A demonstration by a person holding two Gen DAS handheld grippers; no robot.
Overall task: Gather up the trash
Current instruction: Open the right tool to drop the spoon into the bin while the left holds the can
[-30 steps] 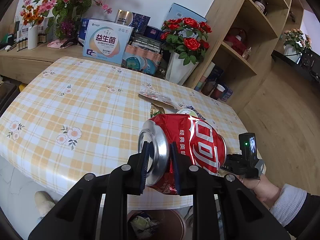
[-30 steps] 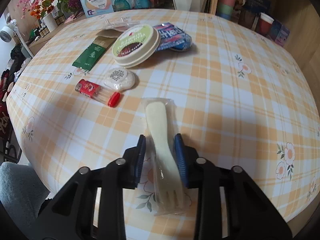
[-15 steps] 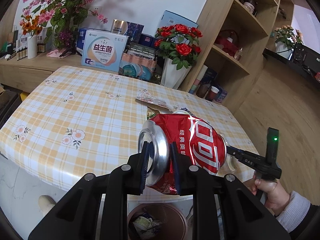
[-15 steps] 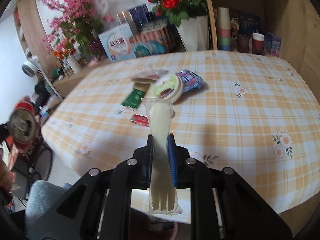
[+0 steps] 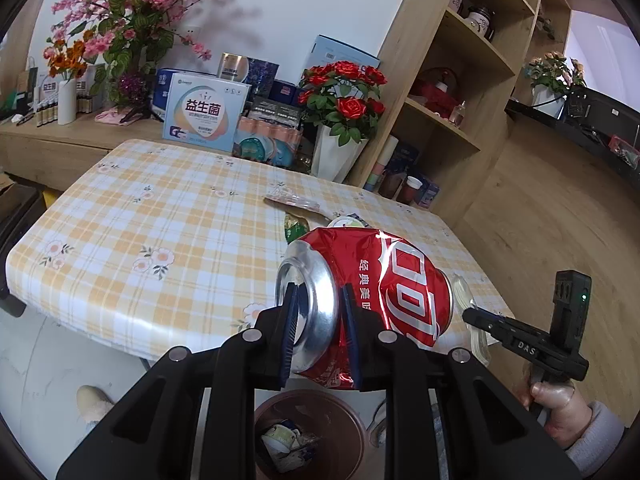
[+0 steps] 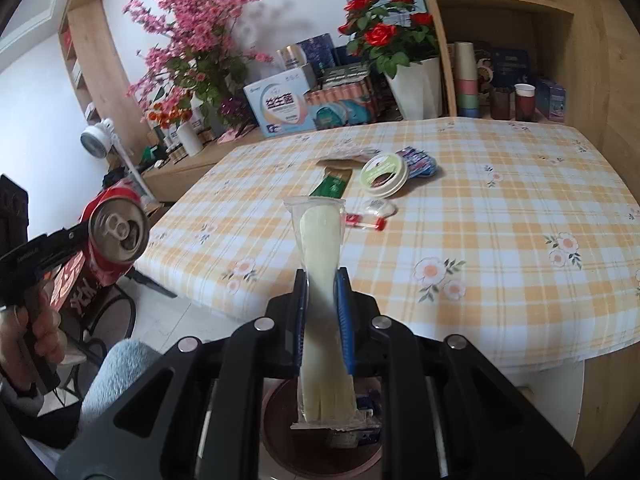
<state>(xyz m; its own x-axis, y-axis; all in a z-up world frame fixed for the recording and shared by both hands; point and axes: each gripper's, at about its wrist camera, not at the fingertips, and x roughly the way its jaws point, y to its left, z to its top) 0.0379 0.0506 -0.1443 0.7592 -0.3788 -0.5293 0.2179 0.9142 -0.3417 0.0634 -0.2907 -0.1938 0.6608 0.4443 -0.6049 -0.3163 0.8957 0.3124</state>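
- Holding a crushed red can [image 5: 372, 300] in my left gripper [image 5: 320, 328], I see its two pads squeezed tight on the can's silver top end.
- My can is up in the air, just past the near edge of the table [image 5: 120, 240], and the brown trash bin [image 5: 312, 436] is on the floor right under it.
- The bin already has some scraps in it.
- Over in my right hand [image 5: 560, 404], my right gripper [image 6: 322, 316] is clamped on a wrapped plastic fork [image 6: 324, 280].
- The fork is pale and sits in a clear wrapper; its prongs point down toward me and its handle sticks up.
- The fork also hangs over the bin, in front of the table's edge.
- More trash lies on the checked cloth: a green packet [image 6: 332, 186], a round lid [image 6: 384, 174], a blue wrapper [image 6: 418, 162], a small white packet [image 6: 380, 208] and a little red tube [image 6: 364, 222].
- They all sit close together near the middle of the table.
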